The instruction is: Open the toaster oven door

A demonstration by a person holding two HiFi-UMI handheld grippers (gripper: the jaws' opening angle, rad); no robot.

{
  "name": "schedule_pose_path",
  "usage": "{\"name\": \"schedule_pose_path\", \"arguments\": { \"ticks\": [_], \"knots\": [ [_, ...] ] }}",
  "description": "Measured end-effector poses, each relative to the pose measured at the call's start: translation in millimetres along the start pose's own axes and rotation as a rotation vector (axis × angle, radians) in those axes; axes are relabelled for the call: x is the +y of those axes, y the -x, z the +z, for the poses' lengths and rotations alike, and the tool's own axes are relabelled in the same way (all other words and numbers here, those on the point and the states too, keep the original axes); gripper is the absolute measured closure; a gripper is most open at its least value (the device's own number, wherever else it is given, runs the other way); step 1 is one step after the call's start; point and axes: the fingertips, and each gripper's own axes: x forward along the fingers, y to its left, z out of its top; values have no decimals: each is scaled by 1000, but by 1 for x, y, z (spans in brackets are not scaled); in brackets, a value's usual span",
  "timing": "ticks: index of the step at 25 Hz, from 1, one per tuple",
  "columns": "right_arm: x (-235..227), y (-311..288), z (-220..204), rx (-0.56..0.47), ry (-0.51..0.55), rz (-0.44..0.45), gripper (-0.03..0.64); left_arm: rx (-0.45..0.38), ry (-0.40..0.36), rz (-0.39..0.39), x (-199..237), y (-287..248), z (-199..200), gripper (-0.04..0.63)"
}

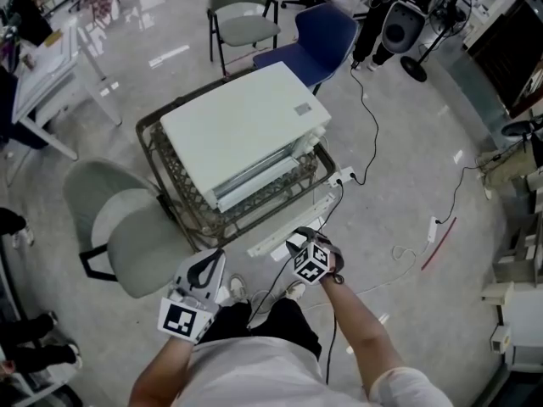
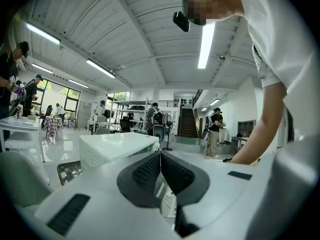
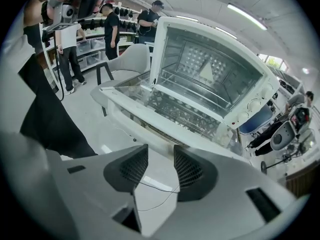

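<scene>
The toaster oven door (image 3: 150,115) is opened. On the right gripper (image 3: 160,152) the fingers are spread, empty; on the left gripper (image 2: 160,154) they are pressed together. The door could be bumped if the right gripper is swung.

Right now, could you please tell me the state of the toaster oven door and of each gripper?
toaster oven door: open, folded down towards the camera.
left gripper: shut, holding nothing.
right gripper: open, nothing between its jaws, just short of the door.
</scene>
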Motion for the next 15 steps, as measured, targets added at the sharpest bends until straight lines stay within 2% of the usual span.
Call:
{"name": "schedule_pose_path", "arguments": {
  "ticks": [15],
  "knots": [
    [4,-8,-8,14,-39,8,440,17,-2,2,-2,3,-6,574]
  ]
}}
